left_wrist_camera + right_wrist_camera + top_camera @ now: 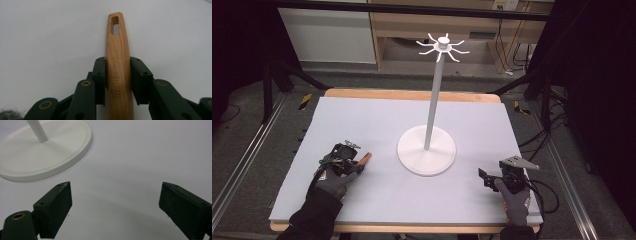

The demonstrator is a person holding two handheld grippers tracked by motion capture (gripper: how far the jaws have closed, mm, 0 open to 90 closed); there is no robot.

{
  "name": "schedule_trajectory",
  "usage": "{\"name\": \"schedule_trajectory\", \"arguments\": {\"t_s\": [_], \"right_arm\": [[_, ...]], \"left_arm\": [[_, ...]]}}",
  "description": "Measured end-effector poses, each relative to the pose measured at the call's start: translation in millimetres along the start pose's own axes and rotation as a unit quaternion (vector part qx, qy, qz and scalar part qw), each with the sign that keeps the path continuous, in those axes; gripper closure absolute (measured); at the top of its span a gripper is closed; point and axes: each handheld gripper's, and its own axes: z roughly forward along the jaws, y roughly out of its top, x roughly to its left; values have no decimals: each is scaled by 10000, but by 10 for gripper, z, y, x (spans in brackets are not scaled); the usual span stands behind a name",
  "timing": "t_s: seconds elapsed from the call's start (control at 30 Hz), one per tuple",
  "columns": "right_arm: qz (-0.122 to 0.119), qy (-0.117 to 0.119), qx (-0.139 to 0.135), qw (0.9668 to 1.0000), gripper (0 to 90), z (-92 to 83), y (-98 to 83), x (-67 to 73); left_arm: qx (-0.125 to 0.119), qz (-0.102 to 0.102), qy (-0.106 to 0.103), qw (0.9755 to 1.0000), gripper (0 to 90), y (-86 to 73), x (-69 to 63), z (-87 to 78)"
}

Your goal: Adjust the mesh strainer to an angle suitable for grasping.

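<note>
A wooden utensil handle (118, 70) with a hanging slot at its far end lies on the pale mat, and my left gripper (117, 75) is shut on it, pads pressing both sides. From the high view, the left gripper (356, 162) sits at the table's left, and the handle's tip (366, 158) pokes out towards the stand. The rest of the utensil is hidden under the hand. A white stand (432, 105) with a round base (409, 150) and a ring of hooks (443, 47) on top rises mid-table. My right gripper (485, 178) rests open at the right, and its jaws (115, 205) stand wide over bare mat.
The pale lavender mat (377, 120) covers a wooden table, whose edge shows at the back (412, 94). The stand's base (62, 152) lies ahead and to the left of the right gripper. Dark frame rails and cables run along both sides of the table.
</note>
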Motion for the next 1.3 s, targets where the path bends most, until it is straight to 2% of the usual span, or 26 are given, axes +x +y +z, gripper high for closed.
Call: {"name": "schedule_trajectory", "arguments": {"t_s": [0.13,0.3,0.57,0.67,0.97,1.13,1.3], "right_arm": [[-6,-7,-1,10000,118,-3,1,-3],[3,-13,-14,10000,118,-9,3,-7],[26,7,20,10000,118,-5,3,-3],[26,1,9,10000,118,-7,3,-6],[21,-7,5,10000,118,-6,3,-8],[8,-13,-5,10000,118,-4,3,-9],[38,6,-10,10000,118,-12,6,-9]], "left_arm": [[-60,-69,4,10000,681,-5,6,-5],[-80,-24,51,10000,688,-9,11,-19],[-350,-167,-26,9992,694,-17,81,-143],[-544,-236,-61,9982,695,-19,101,-230],[-852,-249,-72,9960,698,-11,123,-424],[-1106,-237,-136,9935,699,3,106,-598],[-1436,-231,-149,9893,699,20,42,-738]]}}
